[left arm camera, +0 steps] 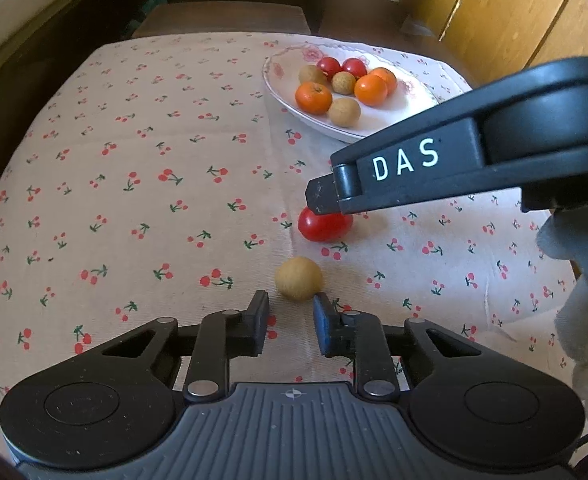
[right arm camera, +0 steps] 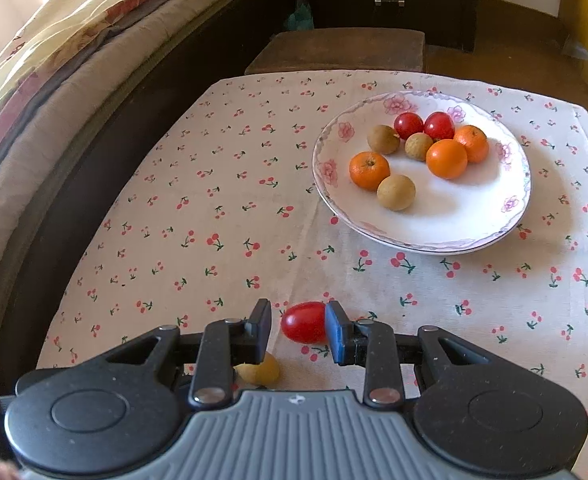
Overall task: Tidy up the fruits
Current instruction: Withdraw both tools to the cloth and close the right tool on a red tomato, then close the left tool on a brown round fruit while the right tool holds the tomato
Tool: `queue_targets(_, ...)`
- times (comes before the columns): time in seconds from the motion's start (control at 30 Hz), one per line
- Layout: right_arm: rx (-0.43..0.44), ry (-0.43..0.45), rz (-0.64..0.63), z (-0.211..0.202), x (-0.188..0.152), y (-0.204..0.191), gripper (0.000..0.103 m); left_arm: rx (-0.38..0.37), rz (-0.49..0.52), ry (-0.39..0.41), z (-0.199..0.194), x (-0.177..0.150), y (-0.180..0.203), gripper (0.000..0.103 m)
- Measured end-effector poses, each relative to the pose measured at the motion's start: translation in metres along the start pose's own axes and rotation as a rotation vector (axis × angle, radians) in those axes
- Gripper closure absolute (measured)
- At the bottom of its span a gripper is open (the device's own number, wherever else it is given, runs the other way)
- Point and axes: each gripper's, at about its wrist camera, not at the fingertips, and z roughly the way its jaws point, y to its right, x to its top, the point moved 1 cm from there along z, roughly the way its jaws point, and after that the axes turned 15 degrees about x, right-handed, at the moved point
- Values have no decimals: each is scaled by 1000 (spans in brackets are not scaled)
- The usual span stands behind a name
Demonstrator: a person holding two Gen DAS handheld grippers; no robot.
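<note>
A tan longan (left arm camera: 298, 284) lies on the cherry-print cloth just past the tips of my left gripper (left arm camera: 290, 308). That gripper's jaws are drawn in to a narrow gap with nothing between them. A red cherry tomato (left arm camera: 325, 226) rests on the cloth a little farther on. My right gripper (left arm camera: 321, 200) reaches in from the right, its tips right above the tomato. In the right wrist view, the tomato (right arm camera: 303, 322) shows through the narrow gap of the right gripper (right arm camera: 298, 312), unpressed. The longan (right arm camera: 260, 370) is half hidden under the left finger.
A floral white plate (right arm camera: 453, 216) at the back right holds several fruits: oranges, longans and cherry tomatoes. A bed with blankets (right arm camera: 54, 60) runs along the table's left side. A wooden stool (right arm camera: 333, 48) stands behind the table. A gloved hand (left arm camera: 581, 320) is at the right edge.
</note>
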Motion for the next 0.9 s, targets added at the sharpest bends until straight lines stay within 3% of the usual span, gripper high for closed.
queue_targets(0.4, -71, -36, -25, 19, 4, 4, 67, -23, -41, -2, -4, -2, -15, 73)
queue_targets(0.9, -70, -57, -38, 17, -3, 11, 68, -47, -85, -6, -4, -1, -19, 68)
